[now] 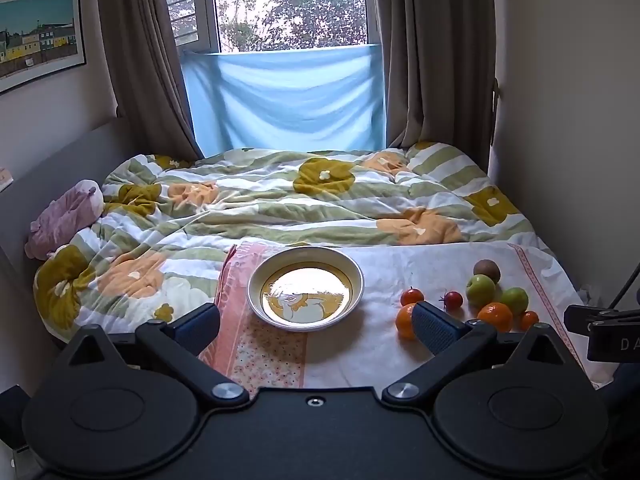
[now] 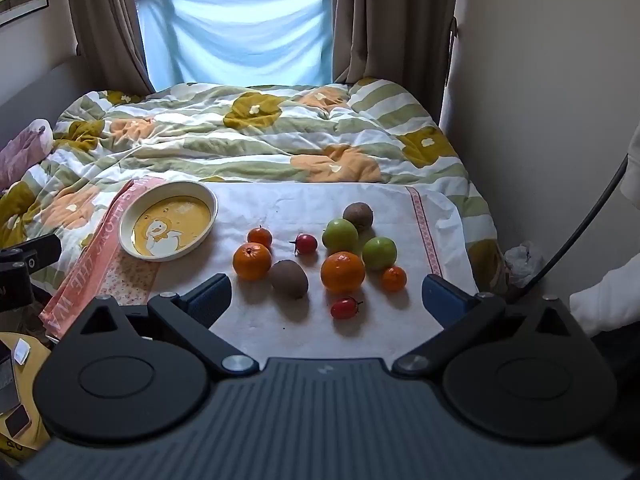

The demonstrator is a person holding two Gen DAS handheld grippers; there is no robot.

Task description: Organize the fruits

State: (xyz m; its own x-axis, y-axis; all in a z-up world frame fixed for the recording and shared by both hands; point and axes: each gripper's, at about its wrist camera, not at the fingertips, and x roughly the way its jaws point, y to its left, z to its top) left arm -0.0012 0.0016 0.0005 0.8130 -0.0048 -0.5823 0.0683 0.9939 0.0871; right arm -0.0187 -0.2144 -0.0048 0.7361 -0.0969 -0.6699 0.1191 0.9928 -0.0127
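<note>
A yellow duck-print bowl (image 1: pixel 256 280) (image 2: pixel 128 216) stands empty on a white cloth (image 2: pixel 280 320) on the bed. Right of it lies a cluster of fruit: two large oranges (image 2: pixel 252 261) (image 2: pixel 343 272), two small oranges (image 2: pixel 259 237) (image 2: pixel 394 278), two green apples (image 2: pixel 340 236) (image 2: pixel 379 253), two kiwis (image 2: pixel 289 278) (image 2: pixel 358 216) and two red cherry tomatoes (image 2: pixel 306 243) (image 2: pixel 344 307). My left gripper (image 1: pixel 316 324) is open and empty, in front of the bowl. My right gripper (image 2: pixel 326 294) is open and empty, just before the fruit.
A flowered duvet (image 1: pixel 280 200) covers the bed behind the cloth. A pink plush toy (image 1: pixel 64 220) lies at the left. A wall (image 2: pixel 540 120) stands close on the right. The right gripper's body (image 1: pixel 608 332) shows at the left view's right edge.
</note>
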